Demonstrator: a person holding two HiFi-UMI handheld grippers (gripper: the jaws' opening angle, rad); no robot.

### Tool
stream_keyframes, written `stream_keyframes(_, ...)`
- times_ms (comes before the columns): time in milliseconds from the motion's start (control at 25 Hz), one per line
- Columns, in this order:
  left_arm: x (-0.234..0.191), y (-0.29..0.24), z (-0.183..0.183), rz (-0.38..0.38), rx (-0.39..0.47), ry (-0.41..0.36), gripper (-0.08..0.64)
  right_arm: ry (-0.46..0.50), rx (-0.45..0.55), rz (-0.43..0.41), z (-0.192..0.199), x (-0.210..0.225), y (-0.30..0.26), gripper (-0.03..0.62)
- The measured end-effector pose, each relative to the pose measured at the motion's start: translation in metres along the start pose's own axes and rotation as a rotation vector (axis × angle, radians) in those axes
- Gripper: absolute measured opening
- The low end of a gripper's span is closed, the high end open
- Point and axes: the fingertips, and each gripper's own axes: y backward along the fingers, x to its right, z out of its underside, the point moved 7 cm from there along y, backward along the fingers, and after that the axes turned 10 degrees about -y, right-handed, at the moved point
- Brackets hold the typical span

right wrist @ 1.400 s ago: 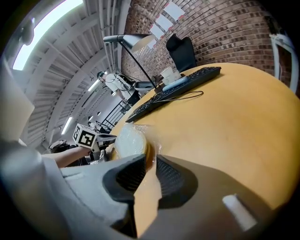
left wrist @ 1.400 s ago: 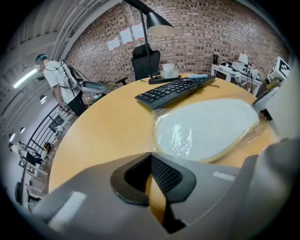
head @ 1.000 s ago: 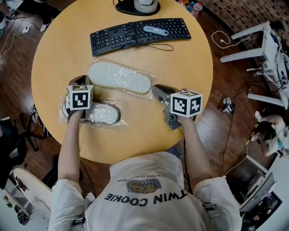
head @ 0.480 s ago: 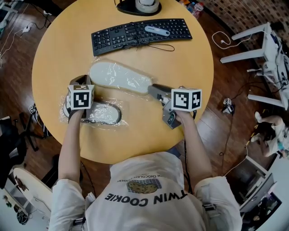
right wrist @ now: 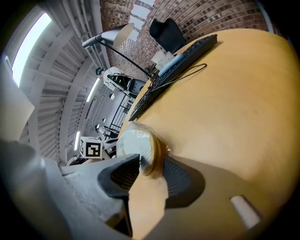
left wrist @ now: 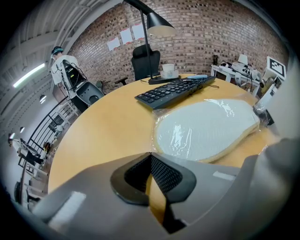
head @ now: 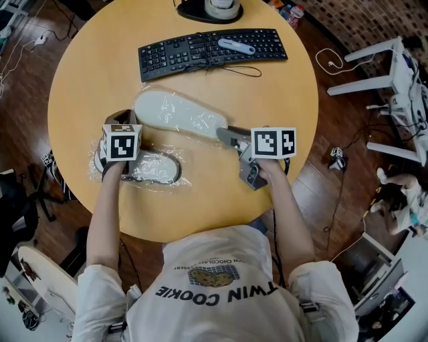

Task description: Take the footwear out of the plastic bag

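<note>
A white slipper (head: 177,113) lies sole up inside a clear plastic bag at the middle of the round table (head: 87,73). A second bagged slipper (head: 152,168), grey with a dark rim, lies nearer me on the left. My right gripper (head: 226,133) is at the white slipper's right end. Its jaws are opening, and the wrapped slipper tip (right wrist: 136,145) sits between the pads of the right gripper (right wrist: 149,164) without being squeezed. My left gripper (head: 119,123) hovers over the second slipper's far end. In its own view the left gripper (left wrist: 150,159) has its tips together with nothing between them, and the white slipper (left wrist: 206,129) lies ahead.
A black keyboard (head: 210,50) with a white object (head: 234,45) on it lies at the far side of the table. A desk lamp's base (head: 212,10) stands behind it. The table's front edge is close to my arms.
My right gripper has moved left up to the white slipper's end, and its jaws have spread around the wrapped tip. The left gripper has stayed in place.
</note>
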Motion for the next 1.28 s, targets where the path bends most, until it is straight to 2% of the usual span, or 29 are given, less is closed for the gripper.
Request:
stream_keyframes(320, 0.002, -0.002, 0.001, -0.010, -0.005, -0.018, 0.005, -0.081, 0.017, -0.093, -0.005, 0.003, -0.004, 0.135)
stream_keyframes(440, 0.002, -0.001, 0.001, -0.014, -0.009, -0.023, 0.005, -0.072, 0.053, -0.101, -0.005, 0.002, -0.001, 0.100)
stream_keyframes(640, 0.003, -0.001, -0.002, -0.026, -0.020, -0.039, 0.005, -0.060, 0.103, -0.125, -0.005, 0.000, 0.008, 0.083)
stream_keyframes(1280, 0.006, 0.001, -0.002, -0.039, -0.033, -0.039, 0.005, -0.056, 0.182, -0.122, 0.011, 0.016, 0.059, 0.081)
